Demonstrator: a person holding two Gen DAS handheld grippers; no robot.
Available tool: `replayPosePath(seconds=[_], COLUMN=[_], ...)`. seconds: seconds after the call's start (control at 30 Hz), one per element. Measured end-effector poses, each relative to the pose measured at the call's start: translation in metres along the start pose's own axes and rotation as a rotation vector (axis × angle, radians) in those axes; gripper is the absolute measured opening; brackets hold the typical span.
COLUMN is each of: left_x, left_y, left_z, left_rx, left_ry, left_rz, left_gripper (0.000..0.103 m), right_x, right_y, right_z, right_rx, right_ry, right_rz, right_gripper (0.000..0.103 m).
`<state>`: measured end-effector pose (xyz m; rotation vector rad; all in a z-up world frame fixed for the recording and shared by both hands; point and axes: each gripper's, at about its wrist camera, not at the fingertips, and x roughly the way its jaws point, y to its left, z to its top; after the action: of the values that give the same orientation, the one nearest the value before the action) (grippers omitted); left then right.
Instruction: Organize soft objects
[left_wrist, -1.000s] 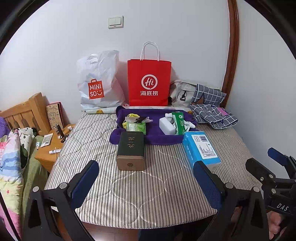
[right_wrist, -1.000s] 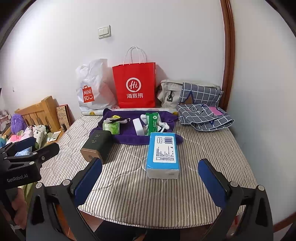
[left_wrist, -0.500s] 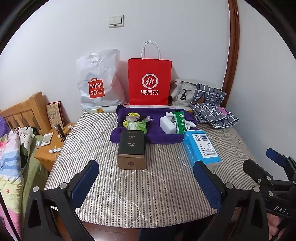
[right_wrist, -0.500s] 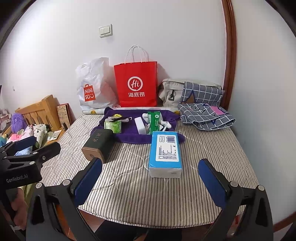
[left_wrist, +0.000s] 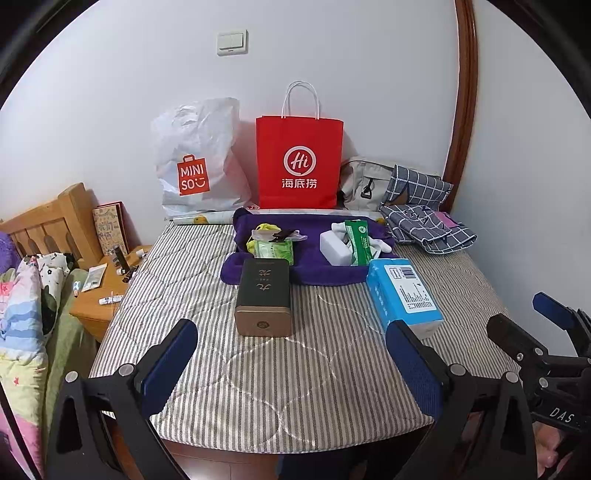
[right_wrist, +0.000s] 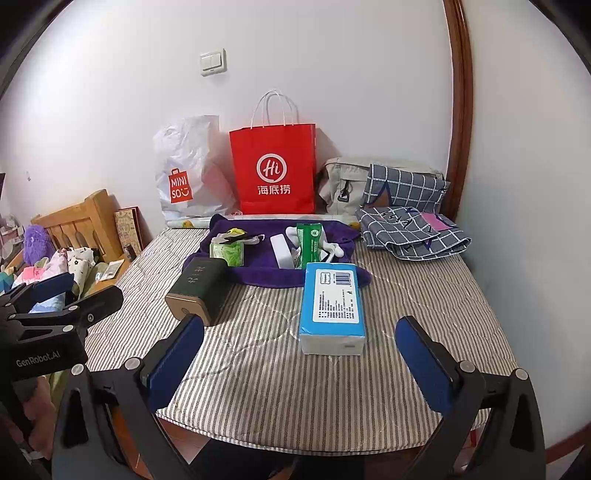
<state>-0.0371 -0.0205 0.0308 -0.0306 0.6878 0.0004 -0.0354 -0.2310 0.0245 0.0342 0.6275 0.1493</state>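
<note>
I hold my left tool (left_wrist: 291, 363) and my right tool (right_wrist: 301, 356) low over the near edge of the bench (right_wrist: 424, 295), each with its blue-padded fingers spread wide apart and nothing between them. The bench wears a striped quilted cover. Ahead of the right tool lies a blue tissue pack (right_wrist: 332, 302), flat, label up, its far end just touching a purple cloth (right_wrist: 266, 273). Left of the pack, a dark tin box (left_wrist: 264, 295) with a gold end lies on its side, its far end at the cloth's front edge. On the cloth rest a green wet-wipe pack (left_wrist: 275, 249) under a crumpled clear wrapper, a white block (left_wrist: 334, 247) and a green-and-white packet (left_wrist: 360, 240) leaning against it. Against the wall stand a white Miniso bag (left_wrist: 195, 162) and a red paper bag (left_wrist: 299, 162); right of them a grey pouch (left_wrist: 364, 179) and folded checked fabric (left_wrist: 424, 225) sit at the bench's far right corner. A wooden nightstand (left_wrist: 99, 295) stands left.
</note>
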Motion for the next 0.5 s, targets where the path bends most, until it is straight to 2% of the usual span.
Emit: replayPosePath(seconds=[0.5], left_x=[0.0], left_y=[-0.0006], left_z=[0.0001], left_rx=[0.001], left_ry=[0.001], left_rz=[0.0], left_gripper=[0.103], right_x=[-0.0007], right_y=[-0.0041], right_z=[-0.0017], right_rx=[0.012], right_ry=[0.003], right_rz=[-0.002], right_gripper=[0.102])
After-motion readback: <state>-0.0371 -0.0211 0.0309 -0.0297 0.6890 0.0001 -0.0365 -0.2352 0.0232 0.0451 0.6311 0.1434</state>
